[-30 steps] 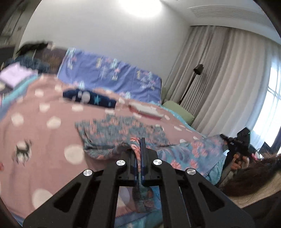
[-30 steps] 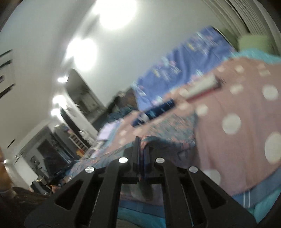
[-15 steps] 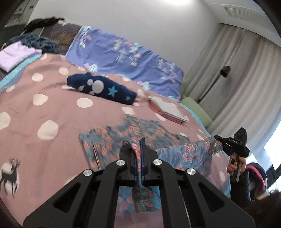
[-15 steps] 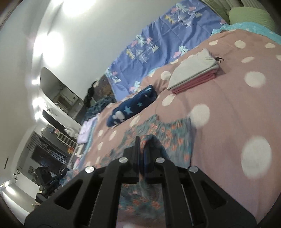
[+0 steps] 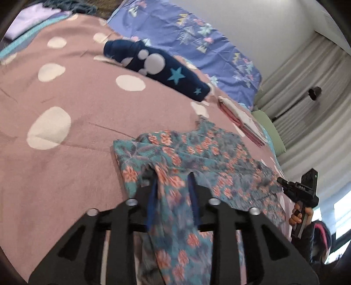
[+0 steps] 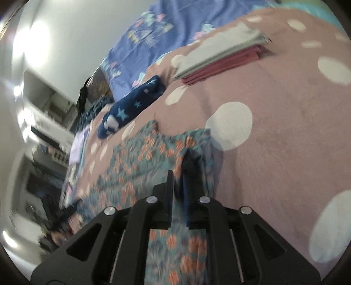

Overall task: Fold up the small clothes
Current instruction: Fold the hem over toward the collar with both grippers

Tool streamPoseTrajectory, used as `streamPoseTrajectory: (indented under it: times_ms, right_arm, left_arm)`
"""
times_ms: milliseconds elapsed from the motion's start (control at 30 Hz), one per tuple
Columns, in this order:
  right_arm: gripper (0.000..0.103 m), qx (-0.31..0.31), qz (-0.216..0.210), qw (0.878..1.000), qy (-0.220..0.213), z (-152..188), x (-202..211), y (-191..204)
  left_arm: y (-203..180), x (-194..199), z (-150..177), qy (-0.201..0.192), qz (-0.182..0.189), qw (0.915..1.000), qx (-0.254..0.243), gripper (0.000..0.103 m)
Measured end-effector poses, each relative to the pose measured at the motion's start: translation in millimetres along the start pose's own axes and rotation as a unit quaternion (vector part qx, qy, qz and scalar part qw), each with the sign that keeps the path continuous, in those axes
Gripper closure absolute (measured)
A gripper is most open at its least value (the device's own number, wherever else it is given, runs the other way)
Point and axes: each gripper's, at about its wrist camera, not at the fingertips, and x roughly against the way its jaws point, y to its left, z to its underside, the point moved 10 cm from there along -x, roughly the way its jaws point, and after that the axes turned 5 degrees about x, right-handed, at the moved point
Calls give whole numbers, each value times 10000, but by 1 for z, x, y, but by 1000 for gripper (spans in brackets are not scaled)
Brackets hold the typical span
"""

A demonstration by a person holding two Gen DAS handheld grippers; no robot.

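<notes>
A small teal garment with coral flowers [image 5: 197,153] lies spread on the pink polka-dot bedspread [image 5: 65,175], with its near part folded over. My left gripper [image 5: 172,179] hovers low over the garment's left side. Its jaws are opening, and a slack strip of the cloth still runs between the fingers. In the right wrist view the same garment [image 6: 142,162] stretches away to the left. My right gripper [image 6: 178,171] is at its right edge with jaws opening a little, a fold of cloth loose in the narrow gap. The left wrist view also shows the right gripper [image 5: 283,182], held by a hand.
A navy item with stars and a paw print [image 5: 158,65] lies further up the bed. A folded pink and grey stack [image 5: 241,118] sits to the right of it. Blue patterned bedding [image 5: 197,39], a green pillow [image 5: 269,125] and curtains stand behind. A lilac cloth [image 5: 33,19] lies far left.
Both grippers moved forward and down over the bed, carrying the garment's near edge onto the rest of it. Both were shut on the cloth earlier; now their jaws have parted.
</notes>
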Motion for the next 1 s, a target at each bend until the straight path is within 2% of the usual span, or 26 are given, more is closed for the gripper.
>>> streamPoseTrajectory:
  times_ms: [67,100,133,167,200,233,300,367,400,433,467,533,567,600,633,667,700,800,933,967,1000]
  right_arm:
    - [80,322,148,9993,109,13,6,5]
    - [82,381,204,9989,157,16,5,5]
    - [87,456,300,9982,247,20,1,5]
    - [98,471,308,9980,286,22,0,5]
    - [98,463,278,9981,294,22,0,6]
    - [98,402,158,9988,243,20,1,9]
    - [98,187,-113,9997,122,7,2,13]
    - [98,-58,-352,9992,-164,-23,6,16]
    - [98,-164,-371,9985,-355,-45,5,15]
    - [98,-247,-375,9980,-435,-59,2,12]
    - [98,-368,-335,9976,-491,-76,-4,8]
    - [94,-657,-74,9970,-411,-96,-26,-10]
    - [84,-757,89,9965,-358,-99,-33,-18]
    - [68,-797,268,9960,-290,-99,-39,-25]
    - [63,-704,354,9965,-281,-98,-41,-28]
    - [61,-563,347,9973,-306,-97,-41,-27]
    - [60,-375,338,9982,-316,-95,-41,-26]
    - [56,18,390,9991,-137,-87,-50,-27]
    - [56,132,443,9983,351,-83,-78,-27]
    - [56,205,518,9975,446,-82,-84,-27]
    - [57,228,596,9967,494,-82,-89,-29]
  left_arm:
    - [-2,6,10,53,-85,9998,-149,63]
    - [-1,7,17,123,-153,9996,-201,63]
    - [2,6,25,233,-280,9991,-233,63]
    - [3,5,28,289,-359,9986,-245,67]
    - [3,2,30,343,-396,9982,-284,86]
    - [2,1,32,386,-372,9980,-330,100]
    - [-6,1,24,304,-253,9986,-345,100]
    - [-18,3,-1,45,5,9997,-253,101]
    - [-21,2,-19,-128,14,9998,-172,101]
    - [-21,1,-30,-239,2,9997,-95,101]
    - [-18,-3,-56,-490,-74,9988,48,101]
    - [-7,-15,-88,-782,-318,9964,118,101]
    - [-1,-20,-96,-817,-414,9956,193,101]
    - [7,-27,-101,-787,-525,9950,326,94]
    - [14,-32,-103,-715,-634,9944,461,69]
    - [24,-37,-101,-624,-799,9930,601,57]
    - [26,-37,-99,-630,-841,9927,583,49]
    - [26,-46,-87,-411,-851,9954,135,47]
    - [39,-79,-69,265,-933,9950,217,47]
    - [38,-83,-67,316,-923,9951,164,50]
    - [34,-88,-67,326,-887,9955,79,69]
